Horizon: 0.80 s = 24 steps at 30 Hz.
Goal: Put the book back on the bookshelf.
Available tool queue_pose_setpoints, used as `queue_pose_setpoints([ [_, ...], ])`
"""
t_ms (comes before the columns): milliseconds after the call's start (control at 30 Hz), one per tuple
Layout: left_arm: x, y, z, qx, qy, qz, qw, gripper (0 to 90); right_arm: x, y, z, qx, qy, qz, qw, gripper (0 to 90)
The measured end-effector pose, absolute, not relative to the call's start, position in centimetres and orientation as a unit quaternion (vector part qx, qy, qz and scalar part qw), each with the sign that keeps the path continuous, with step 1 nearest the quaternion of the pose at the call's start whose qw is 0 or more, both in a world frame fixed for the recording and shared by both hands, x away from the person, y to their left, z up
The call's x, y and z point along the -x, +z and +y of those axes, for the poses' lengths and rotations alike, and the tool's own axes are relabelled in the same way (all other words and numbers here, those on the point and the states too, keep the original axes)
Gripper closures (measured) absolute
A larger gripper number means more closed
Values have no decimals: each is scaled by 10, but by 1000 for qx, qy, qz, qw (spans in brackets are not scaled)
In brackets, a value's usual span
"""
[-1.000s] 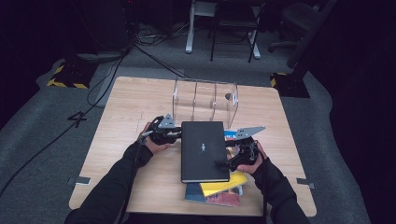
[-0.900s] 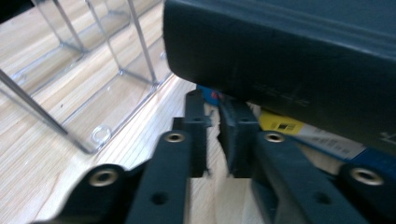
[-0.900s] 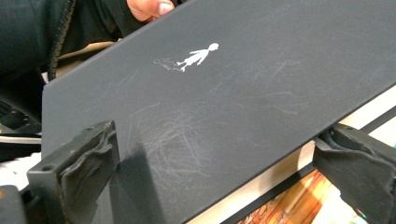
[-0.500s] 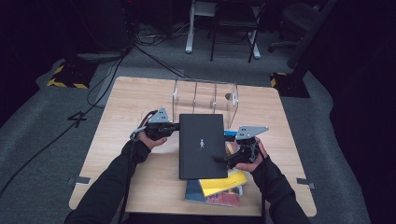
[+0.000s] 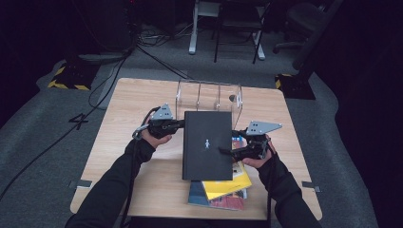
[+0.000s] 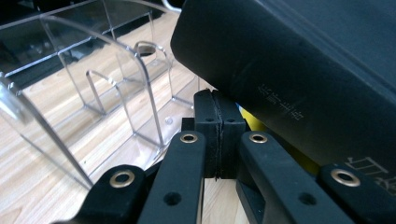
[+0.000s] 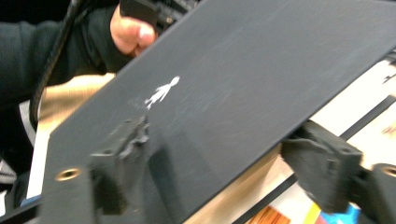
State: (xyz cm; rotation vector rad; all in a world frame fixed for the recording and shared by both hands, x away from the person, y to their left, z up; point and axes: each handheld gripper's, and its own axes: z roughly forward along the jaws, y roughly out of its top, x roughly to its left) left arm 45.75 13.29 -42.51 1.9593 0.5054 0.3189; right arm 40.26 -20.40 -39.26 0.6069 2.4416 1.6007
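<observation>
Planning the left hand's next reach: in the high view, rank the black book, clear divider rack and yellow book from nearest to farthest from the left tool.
1. black book: right beside the left tool, at its left edge.
2. clear divider rack: just behind, toward the table's far side.
3. yellow book: farthest, under the black book's near right corner.

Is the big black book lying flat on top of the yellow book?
No, the big black book is tilted, lifted clear of the wooden table.

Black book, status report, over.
Left gripper shut empty, wedged under the black book. Right gripper straddling its edge, jaws just been closing. Book lifted off the stack. Clear acrylic rack directly ahead.
</observation>
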Motion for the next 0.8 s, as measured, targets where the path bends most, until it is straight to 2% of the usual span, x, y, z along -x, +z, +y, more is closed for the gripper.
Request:
queue_pose_setpoints([
  [167, -454, -415, 127, -814, 144, 200, 526, 899, -404, -384, -204, -189, 542, 815, 72, 335],
  [567, -448, -394, 124, -802, 149, 187, 547, 899, -405, -373, -213, -169, 574, 799, 53, 529],
  [600, -446, -388, 124, -799, 149, 184, 553, 900, -403, -368, -214, -159, 583, 794, 60, 567],
  [800, -435, -365, 119, -791, 156, 168, 567, 900, -398, -355, -213, -144, 591, 790, 81, 616],
])
